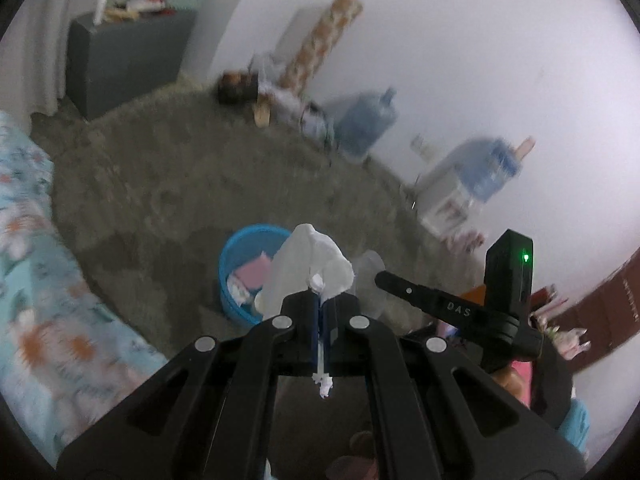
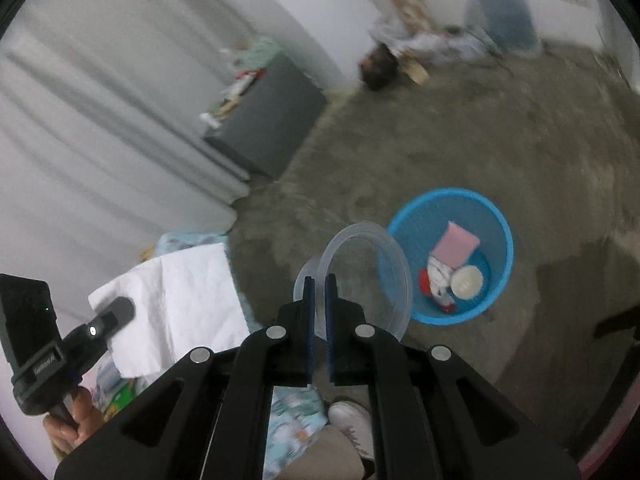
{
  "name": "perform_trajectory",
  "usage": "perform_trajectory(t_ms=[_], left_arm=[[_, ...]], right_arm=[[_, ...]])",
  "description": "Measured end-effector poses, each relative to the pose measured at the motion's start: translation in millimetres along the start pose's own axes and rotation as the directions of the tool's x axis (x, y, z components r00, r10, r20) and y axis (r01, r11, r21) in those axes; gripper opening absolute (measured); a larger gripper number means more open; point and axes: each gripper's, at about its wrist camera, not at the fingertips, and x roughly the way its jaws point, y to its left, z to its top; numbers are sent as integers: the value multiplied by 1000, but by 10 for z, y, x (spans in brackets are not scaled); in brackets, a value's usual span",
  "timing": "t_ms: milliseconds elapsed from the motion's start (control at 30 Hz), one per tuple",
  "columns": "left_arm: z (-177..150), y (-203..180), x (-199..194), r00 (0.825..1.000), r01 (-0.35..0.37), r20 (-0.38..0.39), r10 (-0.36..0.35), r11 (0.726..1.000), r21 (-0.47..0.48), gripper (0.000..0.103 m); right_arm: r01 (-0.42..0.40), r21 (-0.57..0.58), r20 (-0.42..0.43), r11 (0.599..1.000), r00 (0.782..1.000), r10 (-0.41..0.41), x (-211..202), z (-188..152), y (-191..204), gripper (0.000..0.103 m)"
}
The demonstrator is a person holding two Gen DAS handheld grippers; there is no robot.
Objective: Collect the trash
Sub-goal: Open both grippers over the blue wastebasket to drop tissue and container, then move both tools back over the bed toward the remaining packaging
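One white tissue is pinched in the left gripper, and one clear plastic cup is clamped by its rim in the right gripper; both are carried above the floor near one blue basket. If released early, the light tissue could drift aside and the cup could bounce off the rim. About four scraps are counted inside

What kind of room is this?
Probably a bedroom at home: a flowery bedspread lies at one side, pale curtains hang by a grey cabinet, and a blue waste basket stands on the carpet.
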Motion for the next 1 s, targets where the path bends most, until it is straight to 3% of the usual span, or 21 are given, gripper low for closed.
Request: perform_trajectory(t_ms=[100,367,433,467,500,600,933,1000], left_arm=[[132,22,502,997,-21,-73,22,1000,15,0],[326,57,1450,979,-93,-179,98,995,35,0],[342,78,1671,971,-122,-203,128,992,44,14],[349,87,1754,966,-142,-211,148,989,44,32],[345,107,1819,962,-168,-211,173,985,41,37],[375,108,1877,962,-167,-212,170,985,31,44],[397,-80,1400,980,-156,-112,162,986,56,52],[405,-111,1199,984,-154,-81,157,987,46,54]], right_arm=[[24,61,-17,998,1000,-23,268,79,-265,5],[48,208,-37,977,998,-41,897,290,-884,6],[58,261,-48,963,998,-47,1018,292,-1082,7],[62,286,-56,956,997,-48,1085,305,-1175,12],[68,309,-64,949,997,-51,1121,296,-1251,23],[68,345,-65,936,997,-48,1144,239,-1419,34],[-34,271,-47,962,998,49,1044,276,-1298,36],[-50,260,-50,964,997,65,1098,328,-1225,43]])
